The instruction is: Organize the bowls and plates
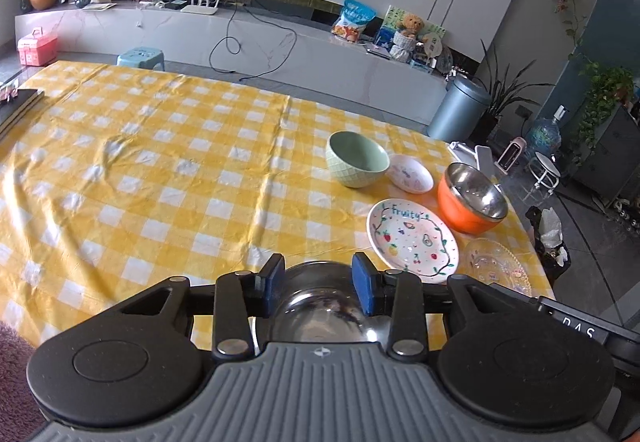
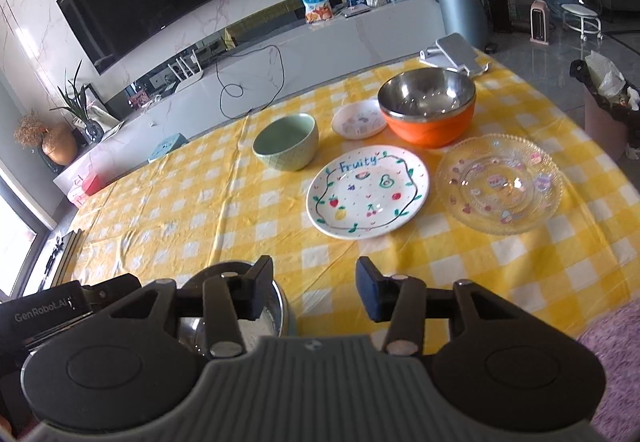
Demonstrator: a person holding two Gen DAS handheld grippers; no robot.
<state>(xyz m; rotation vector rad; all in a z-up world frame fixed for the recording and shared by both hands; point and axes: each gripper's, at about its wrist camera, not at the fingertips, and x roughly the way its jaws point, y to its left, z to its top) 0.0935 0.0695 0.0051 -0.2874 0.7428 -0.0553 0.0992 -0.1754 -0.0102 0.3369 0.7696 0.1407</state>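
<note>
Hiding beneath left claw point(image 1: 318, 284): steel bowl point(image 1: 320, 316).

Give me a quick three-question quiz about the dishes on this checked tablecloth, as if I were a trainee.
1. True or false: the Fruity plate is stacked on the clear glass plate.
2. Which bowl has a shiny metal inside? A. the green bowl B. the orange bowl C. neither
3. Fill in: the small white dish sits between the green bowl and the ___ bowl.

Key
1. False: they lie side by side on the yellow checked cloth, apart.
2. B
3. orange
</note>
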